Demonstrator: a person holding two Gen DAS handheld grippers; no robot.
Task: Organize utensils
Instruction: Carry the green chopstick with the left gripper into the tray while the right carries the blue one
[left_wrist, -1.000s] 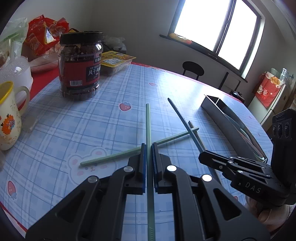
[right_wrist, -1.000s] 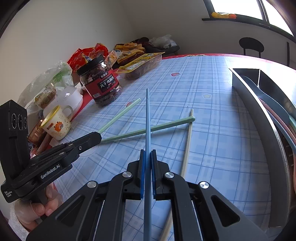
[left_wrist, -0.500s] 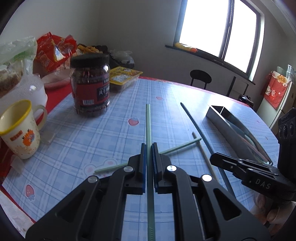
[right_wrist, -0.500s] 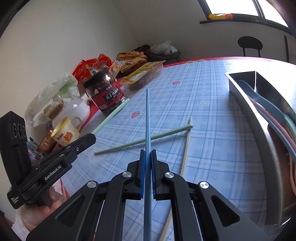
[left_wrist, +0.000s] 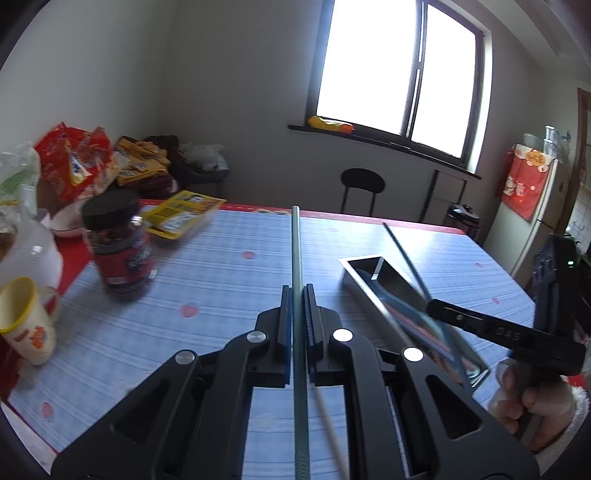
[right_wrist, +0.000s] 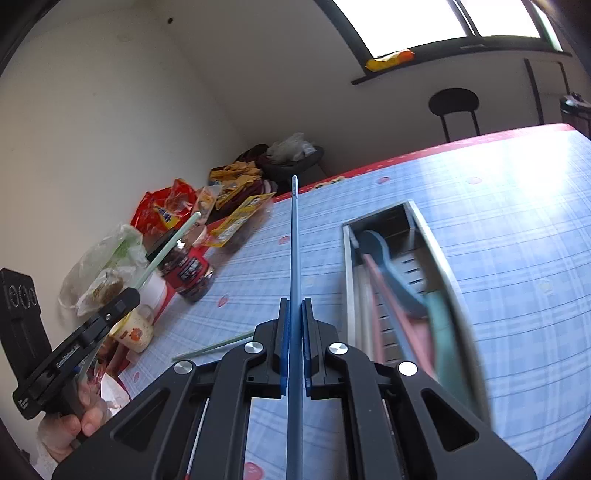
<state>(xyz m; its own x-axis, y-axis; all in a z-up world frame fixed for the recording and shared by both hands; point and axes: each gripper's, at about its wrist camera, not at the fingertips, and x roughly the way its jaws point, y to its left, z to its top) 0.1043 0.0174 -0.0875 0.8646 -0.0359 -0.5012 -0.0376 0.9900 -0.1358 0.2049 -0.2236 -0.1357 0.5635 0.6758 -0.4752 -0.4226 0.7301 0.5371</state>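
A left hand-held gripper (left_wrist: 295, 295) is clenched on a pale green chopstick (left_wrist: 296, 251) that runs straight out between its blue pads, raised above a table (left_wrist: 229, 266) covered in blue plaid cloth. To its right, a right hand-held gripper (right_wrist: 294, 308) grips a blue chopstick (right_wrist: 294, 240) the same way, its tip reaching out over the cloth, just left of a long metal utensil tray (right_wrist: 436, 254). The tray lies lengthwise on the table and is split by a cross wall into a short far compartment and a long near one; the long section holds a blue spoon (right_wrist: 384, 258) with its bowl against the far end, a pink handle (right_wrist: 384, 291) beside it and a blurred green utensil (right_wrist: 443, 332) nearer the camera, over a slotted floor. Which other pieces lie under them cannot be told. On the cloth, a second green chopstick (right_wrist: 218, 345) lies left of the right gripper, and a pale cream chopstick (left_wrist: 328, 417) shows under the left gripper. At the table's far left stand a dark-lidded jar (left_wrist: 118, 251) with a red label holding brown contents, a yellow-rimmed mug (left_wrist: 26, 321) and a white lidded tub (left_wrist: 29, 254); behind them lie a clear tray of yellow-labelled snacks (left_wrist: 181, 218) and red snack bags (left_wrist: 70, 162). A person's fingers (left_wrist: 532, 398) wrap the right gripper's handle.
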